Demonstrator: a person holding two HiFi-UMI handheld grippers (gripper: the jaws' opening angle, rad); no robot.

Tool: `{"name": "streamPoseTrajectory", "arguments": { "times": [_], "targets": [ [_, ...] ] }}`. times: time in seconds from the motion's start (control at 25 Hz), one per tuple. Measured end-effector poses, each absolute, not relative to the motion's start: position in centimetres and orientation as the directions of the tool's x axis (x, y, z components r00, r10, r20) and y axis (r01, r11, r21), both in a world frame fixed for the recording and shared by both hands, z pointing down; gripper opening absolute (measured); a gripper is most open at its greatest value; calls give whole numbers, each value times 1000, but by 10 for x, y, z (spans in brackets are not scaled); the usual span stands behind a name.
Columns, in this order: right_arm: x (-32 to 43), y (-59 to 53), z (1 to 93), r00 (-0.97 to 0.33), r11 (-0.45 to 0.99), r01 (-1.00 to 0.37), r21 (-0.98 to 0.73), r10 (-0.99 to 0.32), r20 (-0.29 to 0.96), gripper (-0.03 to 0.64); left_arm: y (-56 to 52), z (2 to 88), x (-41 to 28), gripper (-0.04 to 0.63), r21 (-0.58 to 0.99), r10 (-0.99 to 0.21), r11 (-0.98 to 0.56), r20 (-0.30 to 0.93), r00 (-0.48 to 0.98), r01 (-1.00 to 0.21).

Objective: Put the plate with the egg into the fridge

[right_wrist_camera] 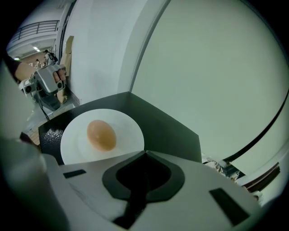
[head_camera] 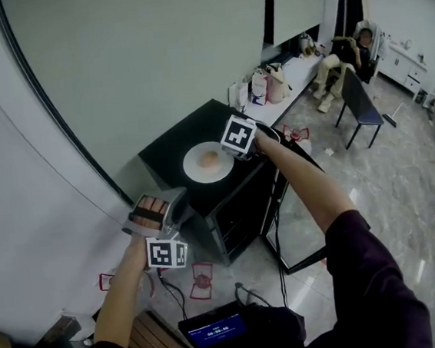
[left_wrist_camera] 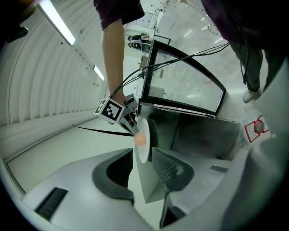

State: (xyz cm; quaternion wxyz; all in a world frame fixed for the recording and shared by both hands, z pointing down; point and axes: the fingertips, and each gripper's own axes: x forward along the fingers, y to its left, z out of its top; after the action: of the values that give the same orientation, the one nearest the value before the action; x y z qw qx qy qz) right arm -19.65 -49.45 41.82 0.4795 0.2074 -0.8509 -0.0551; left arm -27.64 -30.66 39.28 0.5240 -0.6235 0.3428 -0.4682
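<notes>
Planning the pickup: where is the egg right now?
Head view, centre: the egg lies on the white plate atop the black fridge, with the right gripper at the plate's right rim.

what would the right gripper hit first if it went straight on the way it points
Probably the near rim of the plate, just ahead of the shut right gripper; the egg lies further in. Gap unclear.

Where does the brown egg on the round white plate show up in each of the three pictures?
Head view: the brown egg sits just above centre.
Left gripper view: egg near centre, scene turned sideways.
Right gripper view: egg left of centre.
Shared landmark: the round white plate beneath it.
</notes>
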Motion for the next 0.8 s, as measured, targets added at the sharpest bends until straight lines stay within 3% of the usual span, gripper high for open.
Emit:
{"name": "streamPoseTrajectory", "arguments": {
  "times": [0.08,0.28,0.8],
  "targets": [
    [-200,-482,429,-463,931,-298,210,-334,821,6,-308,396,-276,94,-974,-916,-217,224,332,61],
    [-208,-495,414,-451,897,-252,363,-441,776,6,-312,400,-286,94,-974,-921,-220,227,317,58],
    [-244,-448,416,-517,935,-126,332,-347,782,6,-304,425,-301,101,-964,-926,-242,264,271,113]
  ]
}}
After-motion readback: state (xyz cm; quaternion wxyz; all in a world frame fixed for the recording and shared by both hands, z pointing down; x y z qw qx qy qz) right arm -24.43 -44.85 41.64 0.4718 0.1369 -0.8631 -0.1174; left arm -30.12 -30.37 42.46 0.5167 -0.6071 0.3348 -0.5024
